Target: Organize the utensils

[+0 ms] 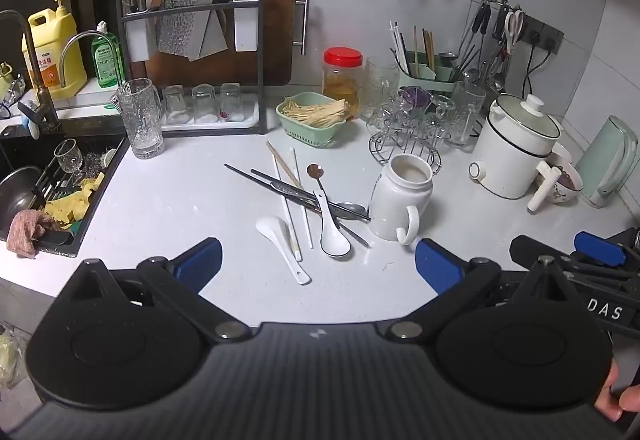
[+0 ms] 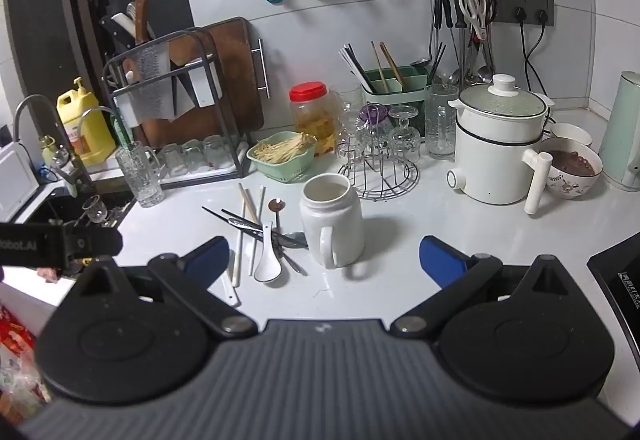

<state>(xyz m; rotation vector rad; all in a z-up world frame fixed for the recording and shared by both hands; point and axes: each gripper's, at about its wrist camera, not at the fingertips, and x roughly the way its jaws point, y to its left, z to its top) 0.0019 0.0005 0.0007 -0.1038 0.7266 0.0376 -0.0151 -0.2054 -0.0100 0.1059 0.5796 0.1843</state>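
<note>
Both claws hover over the white bench (image 1: 168,200) with nothing between the pads — the left claw (image 1: 318,266) is spread wide, and the right claw (image 2: 322,262) is spread wide too. The utensils lie in a loose pile in the middle of the bench: a white ceramic spoon (image 1: 331,228), a second white spoon (image 1: 280,240), dark chopsticks (image 1: 280,186), pale chopsticks (image 1: 285,196) and a metal spoon (image 1: 316,173), crossing each other. Just beside the pile stands a white jar with a handle (image 1: 400,196), upright and open. A green utensil holder (image 2: 394,86) stands at the back wall, well apart from the pile.
</note>
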